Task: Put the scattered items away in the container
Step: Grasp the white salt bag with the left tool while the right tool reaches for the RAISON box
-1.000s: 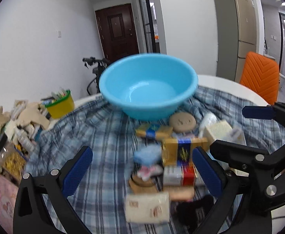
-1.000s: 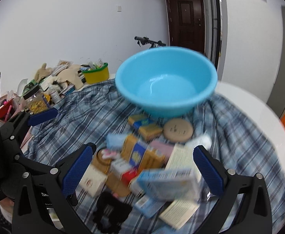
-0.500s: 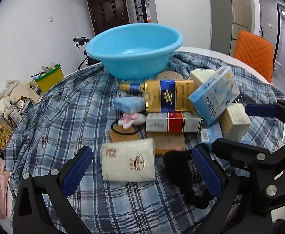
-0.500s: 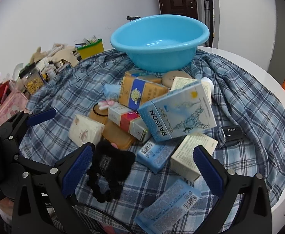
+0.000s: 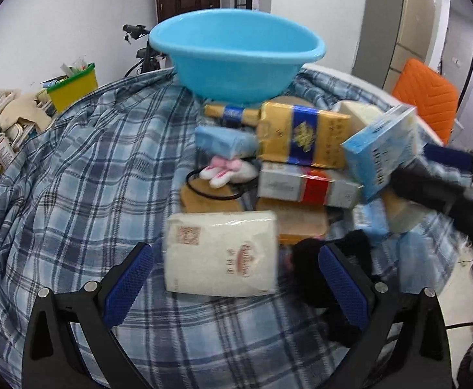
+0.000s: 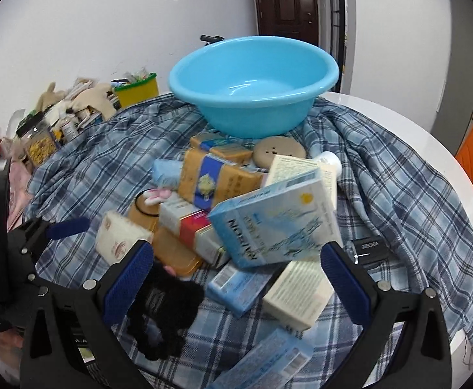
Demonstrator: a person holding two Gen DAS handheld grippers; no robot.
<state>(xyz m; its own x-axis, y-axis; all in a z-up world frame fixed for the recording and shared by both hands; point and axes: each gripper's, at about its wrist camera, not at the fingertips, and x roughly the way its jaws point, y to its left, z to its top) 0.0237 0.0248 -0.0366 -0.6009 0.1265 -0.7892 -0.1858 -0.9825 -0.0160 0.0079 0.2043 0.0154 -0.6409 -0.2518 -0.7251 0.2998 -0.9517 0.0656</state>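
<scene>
Nearer now, blurred tissue pack [image 5: 222, 254]

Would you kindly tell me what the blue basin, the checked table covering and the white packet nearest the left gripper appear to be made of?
Blue basin: most likely moulded plastic, smooth and glossy, with highlights inside. Checked table covering: woven fabric, matte, creased and draped. White packet: probably soft tissues in clear film, given the shiny wrinkled wrap, though blur leaves this open.

An empty blue basin [image 6: 252, 87] stands upright behind a jumbled heap of boxes [image 6: 236, 214].
</scene>
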